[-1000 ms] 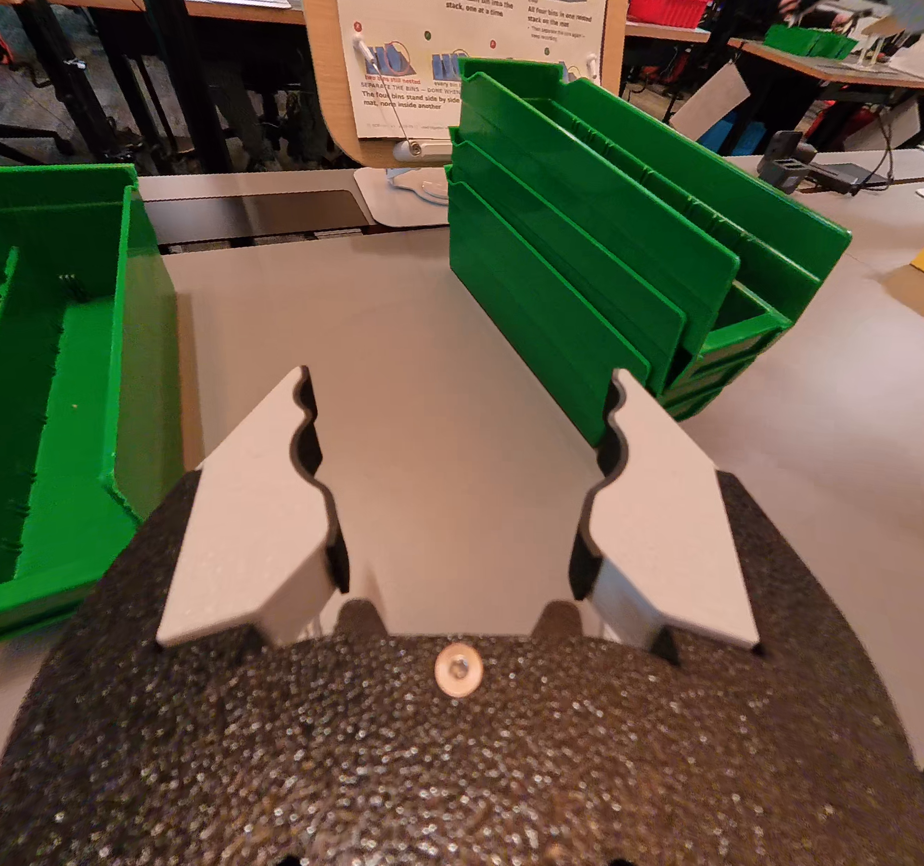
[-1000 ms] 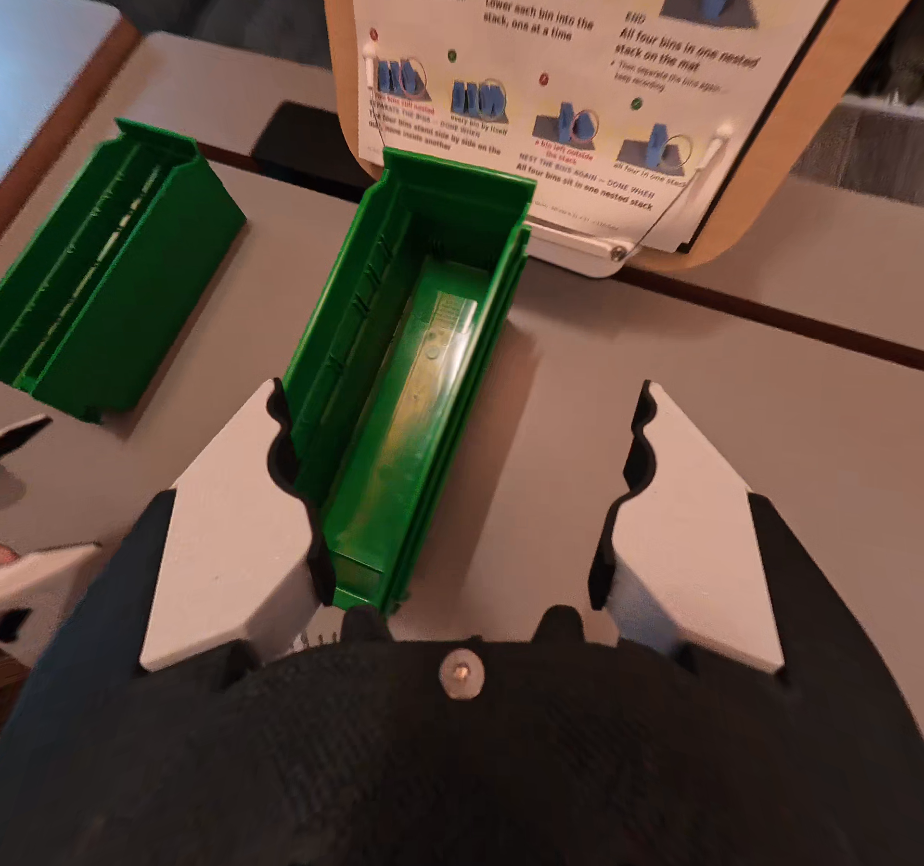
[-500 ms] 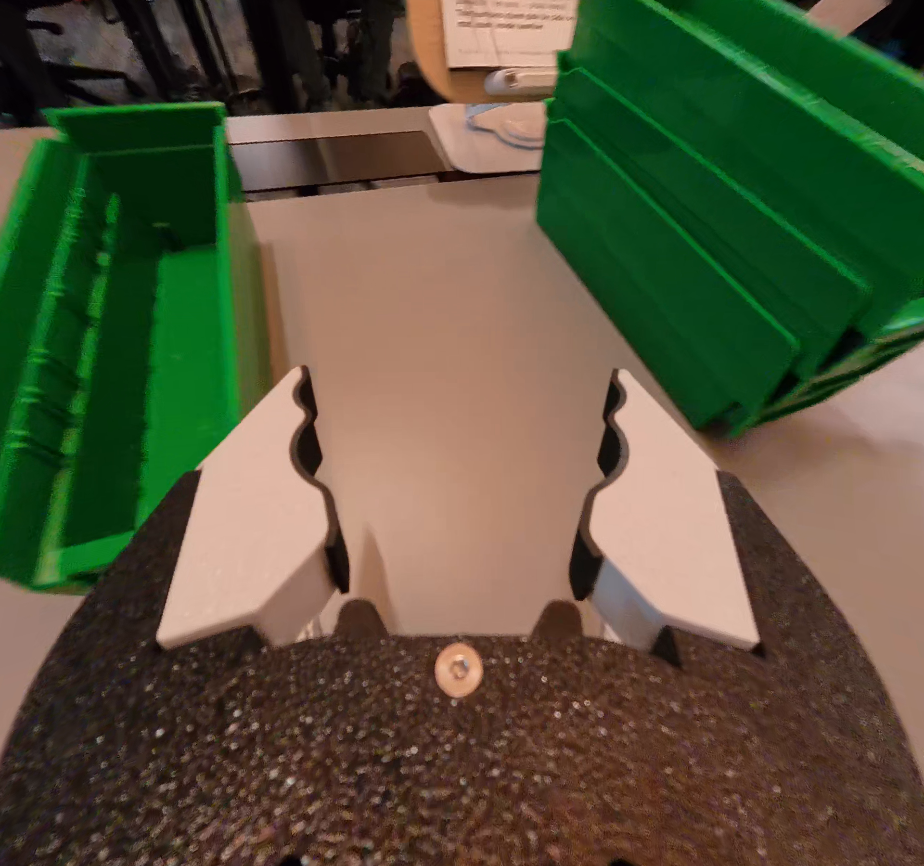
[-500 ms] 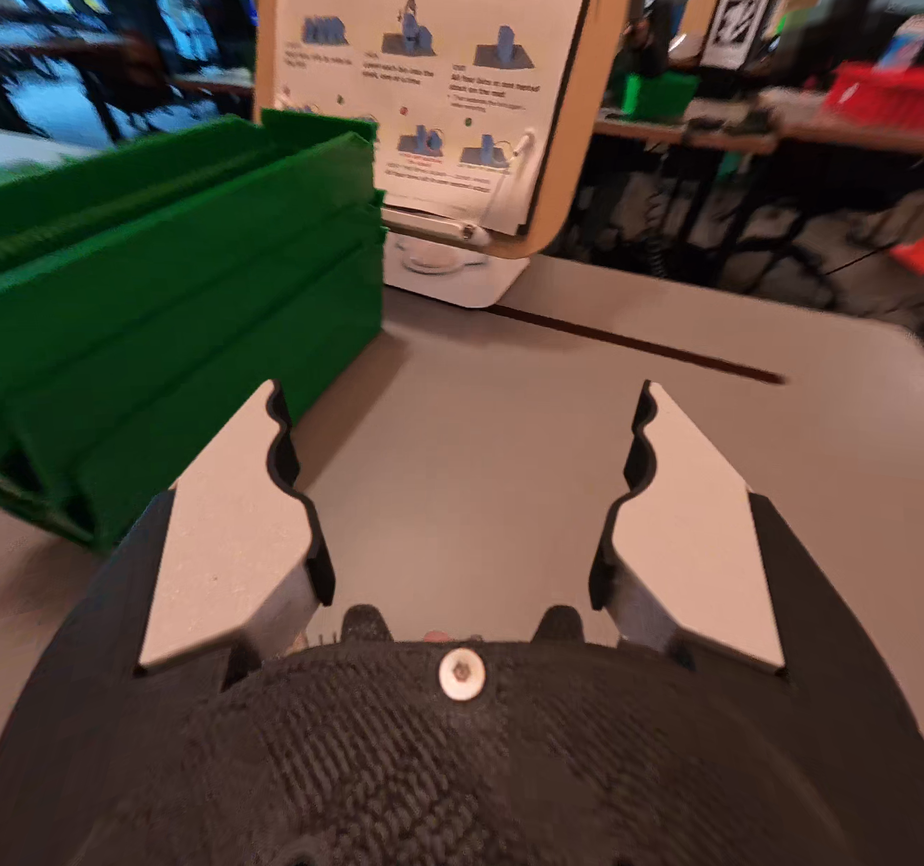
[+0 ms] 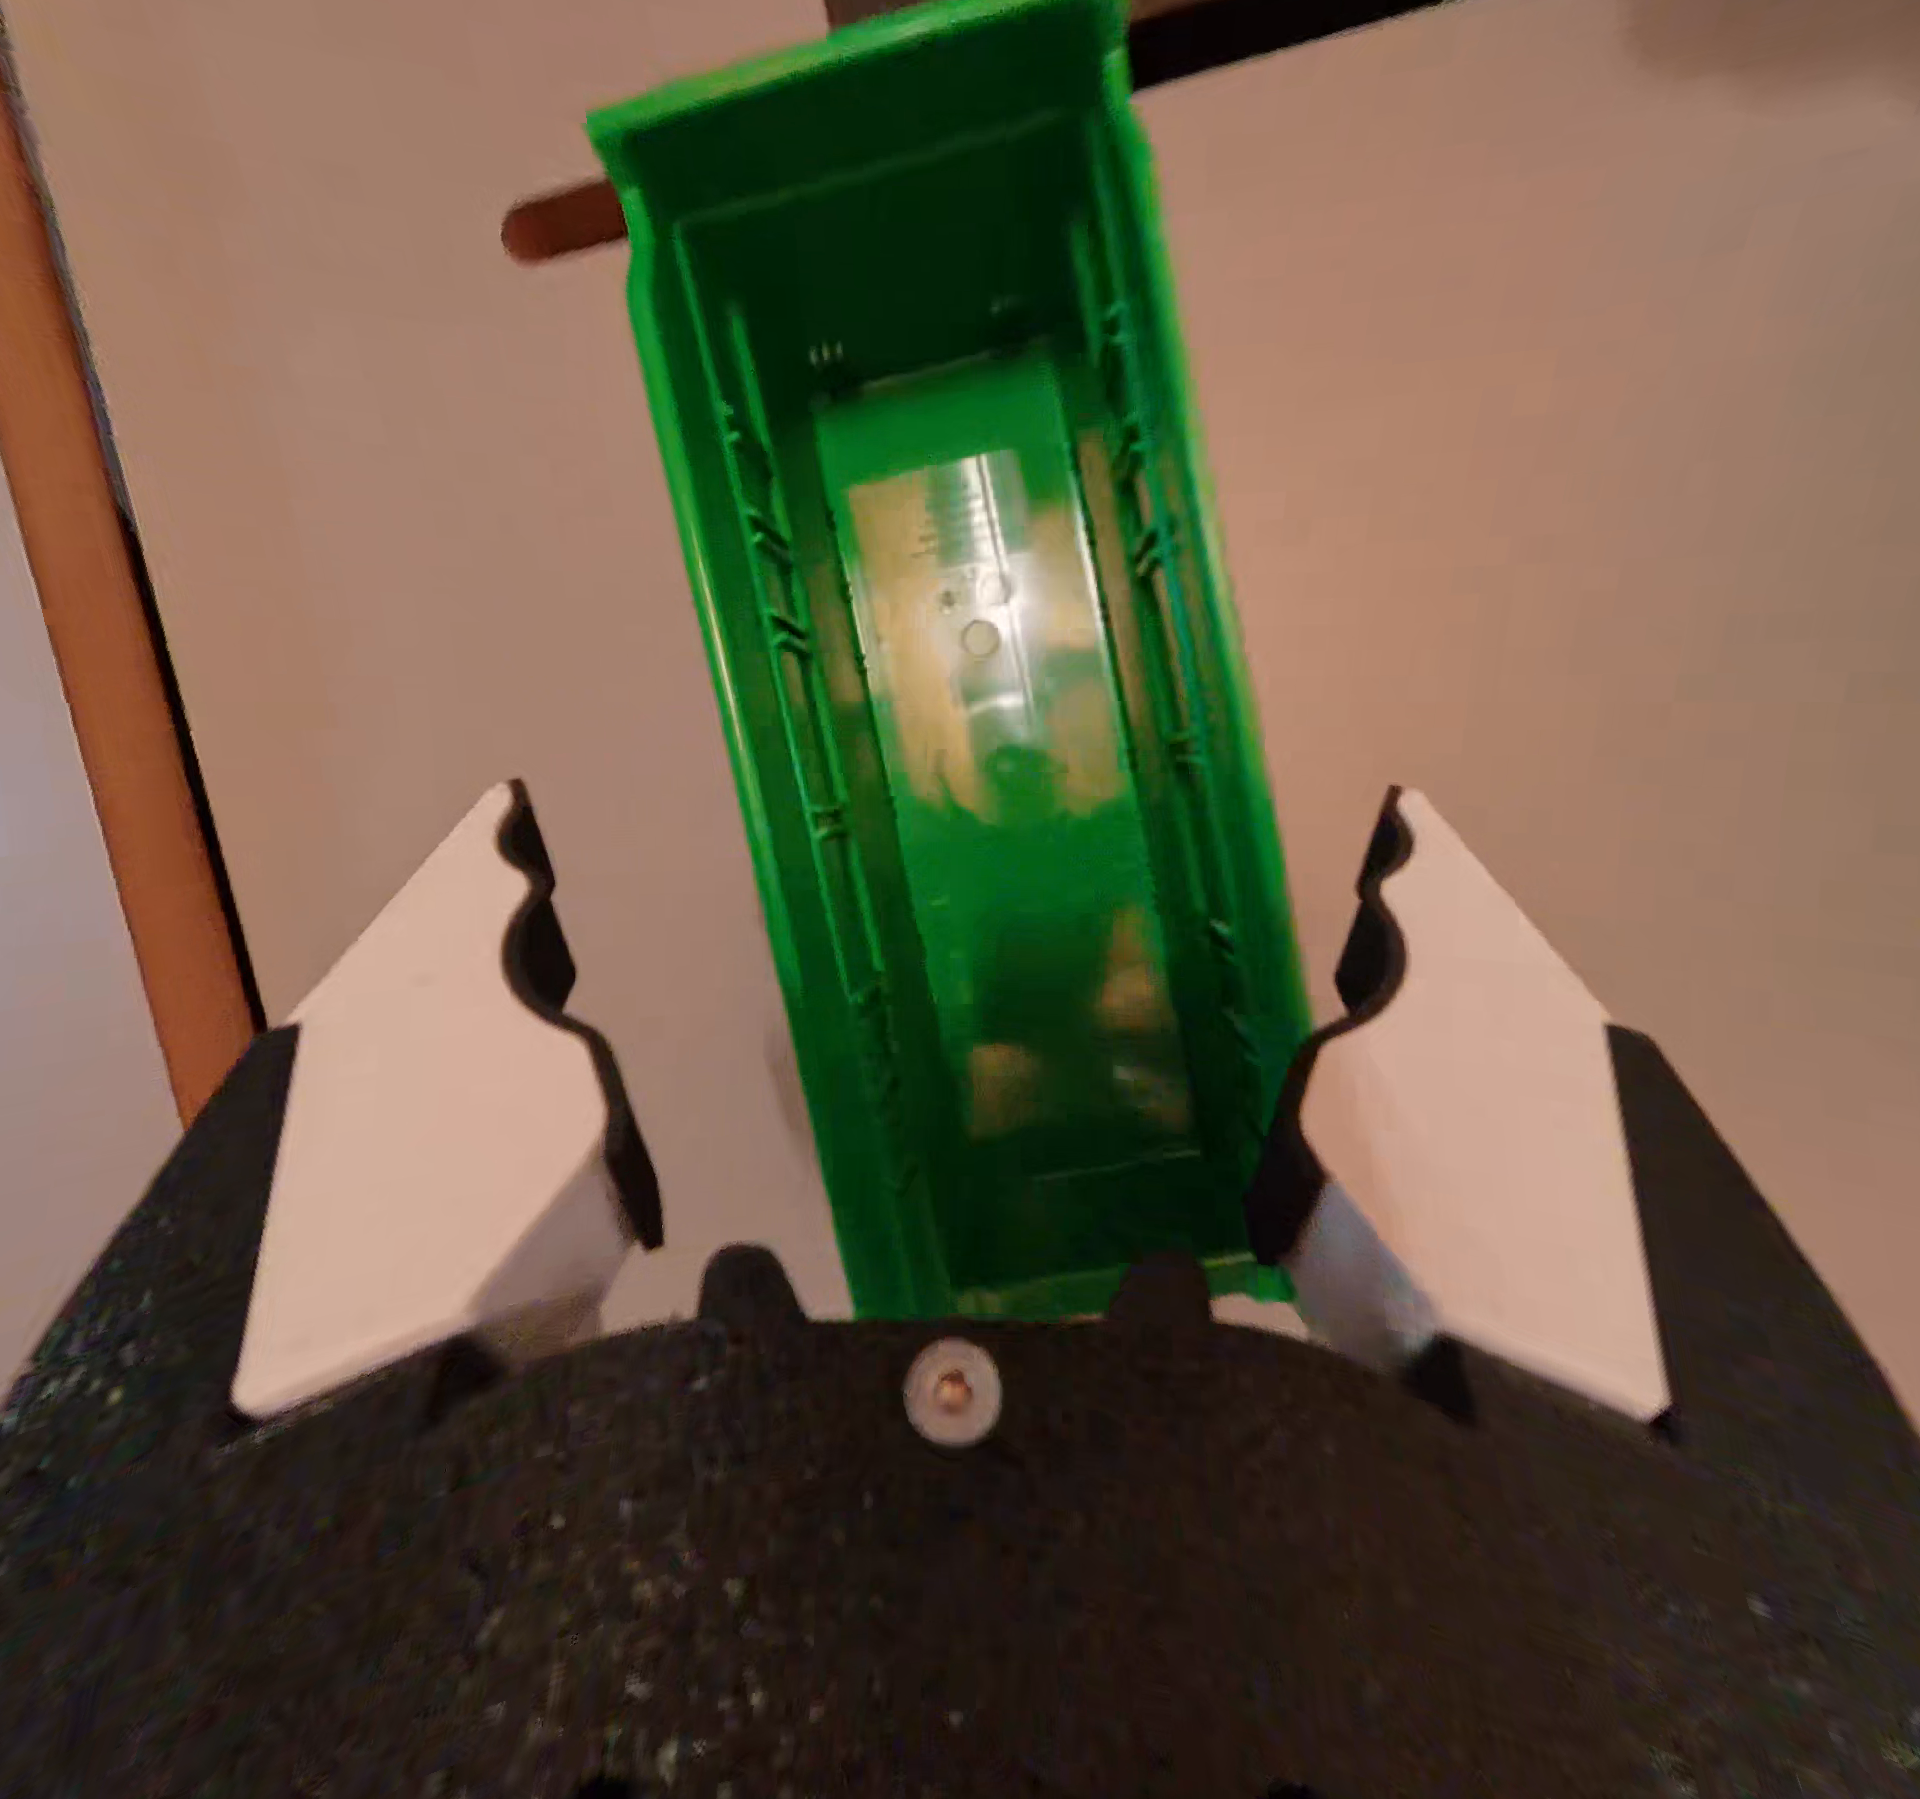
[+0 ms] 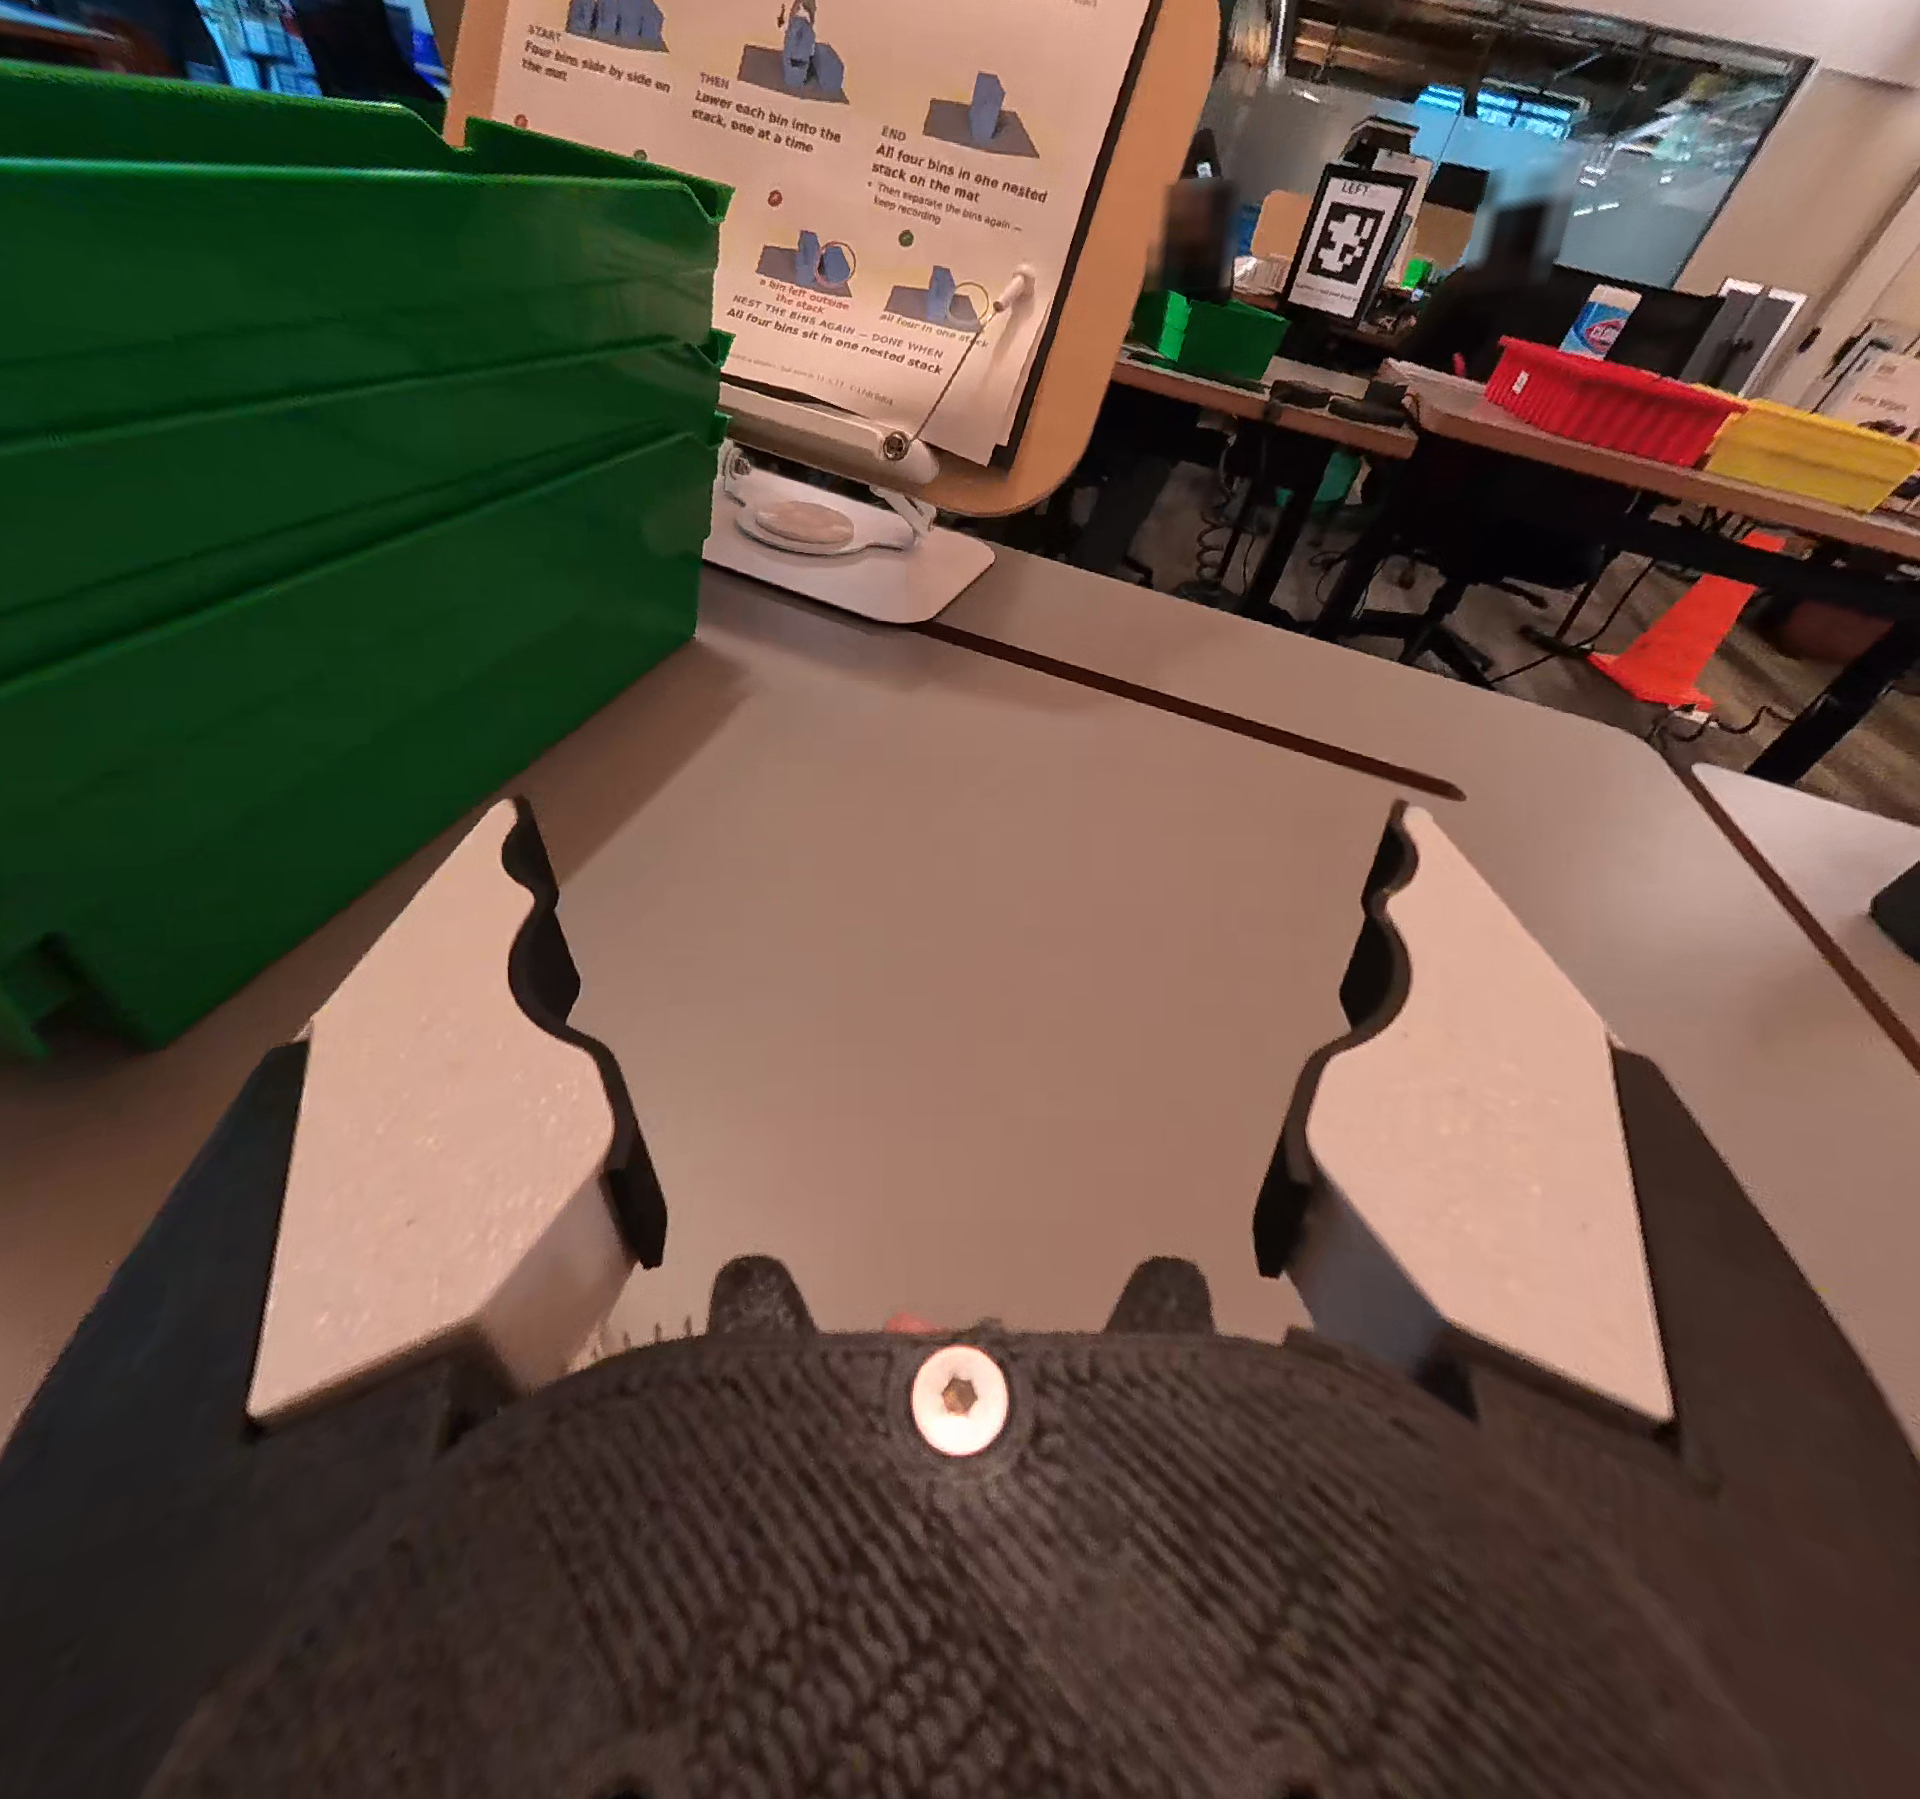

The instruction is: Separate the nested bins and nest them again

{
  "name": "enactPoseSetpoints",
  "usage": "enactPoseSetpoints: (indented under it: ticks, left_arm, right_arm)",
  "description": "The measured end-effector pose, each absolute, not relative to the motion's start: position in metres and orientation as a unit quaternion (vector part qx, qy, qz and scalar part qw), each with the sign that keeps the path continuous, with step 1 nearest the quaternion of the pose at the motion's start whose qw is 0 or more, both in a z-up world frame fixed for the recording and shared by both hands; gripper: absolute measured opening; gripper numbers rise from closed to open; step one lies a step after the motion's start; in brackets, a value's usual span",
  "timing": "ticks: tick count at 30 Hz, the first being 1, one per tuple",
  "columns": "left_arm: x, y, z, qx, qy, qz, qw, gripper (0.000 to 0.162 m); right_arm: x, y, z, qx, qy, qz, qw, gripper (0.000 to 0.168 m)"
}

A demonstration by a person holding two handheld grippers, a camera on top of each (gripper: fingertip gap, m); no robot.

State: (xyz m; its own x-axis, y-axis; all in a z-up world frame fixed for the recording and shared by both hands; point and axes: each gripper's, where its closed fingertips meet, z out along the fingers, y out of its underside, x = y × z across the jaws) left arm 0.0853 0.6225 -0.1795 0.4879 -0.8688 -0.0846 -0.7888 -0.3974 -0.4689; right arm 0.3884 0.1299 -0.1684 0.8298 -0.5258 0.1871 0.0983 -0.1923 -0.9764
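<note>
1. Green bin [image 5: 987, 710] is lying open side up on the table [image 5: 1558, 502], between the wide-open jaws of the left gripper [image 5: 956, 814], which is gripping nothing.
2. Right gripper [image 6: 956, 824] is hovering over bare table, jaws spread wide and empty, just right of the nested green stack [image 6: 343, 523].

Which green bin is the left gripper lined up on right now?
The single loose bin, standing alone with its open top facing the left gripper, whose open fingers straddle it. The others sit nested in the stack beside the right gripper.
</note>
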Motion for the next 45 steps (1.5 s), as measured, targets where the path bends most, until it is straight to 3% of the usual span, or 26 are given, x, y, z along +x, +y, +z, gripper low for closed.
enactPoseSetpoints:
  ticks: [1,7,12,15,19,25,35,40,45]
  left_arm:
    - [0.086,0.627,-0.188,-0.839,0.496,-0.086,0.208,0.149]
    - [0.098,0.619,-0.223,-0.863,0.479,-0.134,0.093,0.133]
    - [0.098,0.621,-0.229,-0.879,0.458,-0.102,0.087,0.13]
    - [0.096,0.619,-0.226,-0.898,0.42,-0.104,0.078,0.112]
    - [0.085,0.608,-0.222,-0.915,0.393,-0.079,0.052,0.101]
    - [0.108,0.577,-0.158,-0.924,0.365,-0.111,0.033,0.096]
    - [0.207,0.467,-0.029,-0.908,0.389,-0.138,0.075,0.1]
    - [0.259,0.399,-0.006,-0.896,0.412,-0.155,0.058,0.1]
    - [0.287,0.353,-0.023,-0.894,0.431,-0.116,0.036,0.1]
  right_arm:
    - [0.389,0.128,-0.171,-0.729,0.15,-0.249,0.619,0.15]
    - [0.389,0.115,-0.181,-0.732,0.163,-0.228,0.621,0.152]
    - [0.4,0.103,-0.187,-0.736,0.177,-0.224,0.614,0.153]
    - [0.403,0.098,-0.181,-0.726,0.191,-0.206,0.628,0.153]
    - [0.404,0.095,-0.177,-0.727,0.184,-0.211,0.627,0.152]
    - [0.401,0.093,-0.172,-0.735,0.164,-0.233,0.615,0.151]
    - [0.39,0.1,-0.177,-0.741,0.165,-0.202,0.619,0.151]
    - [0.386,0.098,-0.172,-0.739,0.168,-0.194,0.623,0.151]
    - [0.385,0.093,-0.159,-0.728,0.17,-0.19,0.636,0.15]
